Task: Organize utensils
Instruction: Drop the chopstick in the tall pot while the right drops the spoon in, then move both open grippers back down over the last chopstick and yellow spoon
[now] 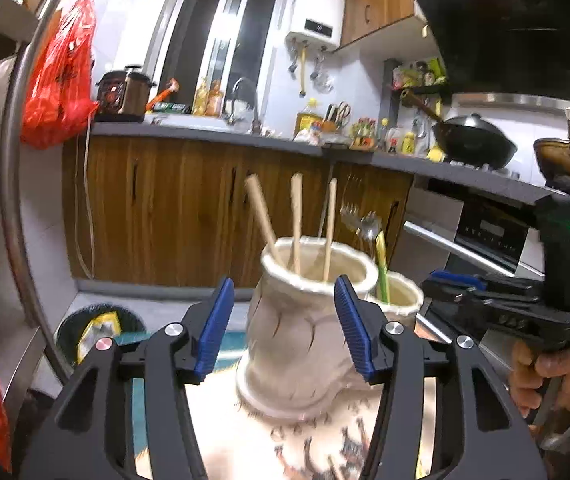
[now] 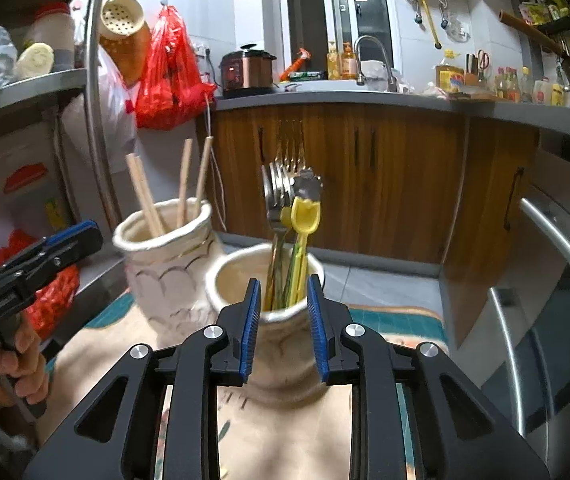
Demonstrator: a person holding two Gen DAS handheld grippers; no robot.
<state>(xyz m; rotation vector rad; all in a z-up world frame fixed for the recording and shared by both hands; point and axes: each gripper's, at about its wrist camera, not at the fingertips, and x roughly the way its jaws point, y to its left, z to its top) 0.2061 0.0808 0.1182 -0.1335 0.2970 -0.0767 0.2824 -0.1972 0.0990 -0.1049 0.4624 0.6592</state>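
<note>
A tall cream vase (image 1: pixel 301 320) (image 2: pixel 165 272) holds several wooden chopsticks (image 1: pixel 297 220) (image 2: pixel 183 184). Beside it, a shorter cream jar (image 2: pixel 285 360) (image 1: pixel 401 300) carries metal forks (image 2: pixel 279 192) and a yellow plastic spoon (image 2: pixel 305 216). My left gripper (image 1: pixel 284 280) is open just in front of the vase, with its blue pads clear of the sides. My right gripper (image 2: pixel 283 280) is open by a narrower gap at the near rim of the jar, and nothing is pinched. Each gripper also shows from the side in the other view, held by a hand.
Both pots stand on a patterned beige and teal cloth (image 2: pixel 397 320). A steel shelf pole (image 2: pixel 97 120) and a red bag (image 2: pixel 173 76) are on the left. An oven with a bar handle (image 2: pixel 545 300) is on the right. A bin (image 1: pixel 97 332) sits on the floor, with wooden cabinets beyond.
</note>
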